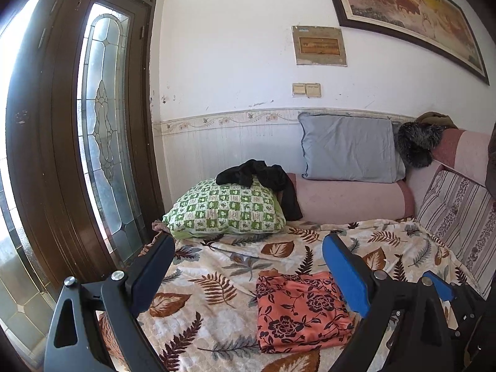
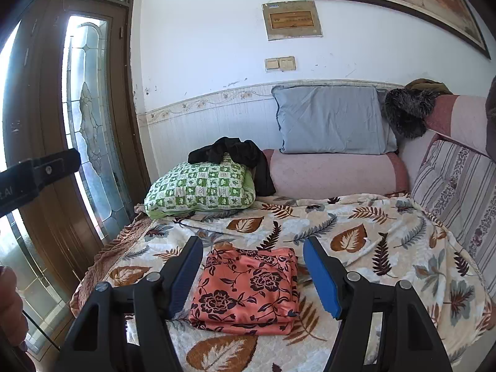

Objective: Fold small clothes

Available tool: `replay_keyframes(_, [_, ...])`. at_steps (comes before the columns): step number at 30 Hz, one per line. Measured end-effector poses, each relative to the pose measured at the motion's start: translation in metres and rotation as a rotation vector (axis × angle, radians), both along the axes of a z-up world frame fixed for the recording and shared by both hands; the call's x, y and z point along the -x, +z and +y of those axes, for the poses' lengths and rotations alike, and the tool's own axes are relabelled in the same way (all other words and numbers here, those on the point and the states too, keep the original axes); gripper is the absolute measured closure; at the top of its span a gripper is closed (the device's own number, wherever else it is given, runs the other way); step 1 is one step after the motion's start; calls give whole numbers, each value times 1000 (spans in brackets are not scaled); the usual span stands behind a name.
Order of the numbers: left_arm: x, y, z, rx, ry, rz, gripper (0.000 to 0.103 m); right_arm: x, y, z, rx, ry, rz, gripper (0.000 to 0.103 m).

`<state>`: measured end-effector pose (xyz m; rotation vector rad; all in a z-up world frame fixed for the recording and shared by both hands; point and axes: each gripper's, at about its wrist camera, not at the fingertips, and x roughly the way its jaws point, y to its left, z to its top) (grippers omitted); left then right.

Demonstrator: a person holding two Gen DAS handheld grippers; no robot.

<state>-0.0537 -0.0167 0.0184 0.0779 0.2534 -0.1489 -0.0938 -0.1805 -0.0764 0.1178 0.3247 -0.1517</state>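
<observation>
Both wrist cameras look low across the bed (image 1: 217, 279) toward the wall, left one further left; both share the folded orange cloth (image 2: 248, 291).

Daylight is flooding both fisheye views from the left.

The leaded glass door (image 1: 105, 124) is blowing out to near white along its panes, and the far-left edge is glaring in both views. The white wall (image 1: 232, 46) is glowing evenly, and the leaf-print blanket (image 2: 372, 241) is showing only soft, faint shadows. The fisheye lens is bending the door frame and the framed painting (image 1: 412, 9) into curves, and the corners are darkening to black vignette. The centre is staying sharp, while the nearest gripper parts at the bottom are looking slightly soft.
</observation>
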Motion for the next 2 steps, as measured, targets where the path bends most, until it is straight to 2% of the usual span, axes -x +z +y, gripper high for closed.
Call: replay_keyframes(2, [-8,-3,1,9,20,16,7,-5,-3,-2,-5,-2,10,32])
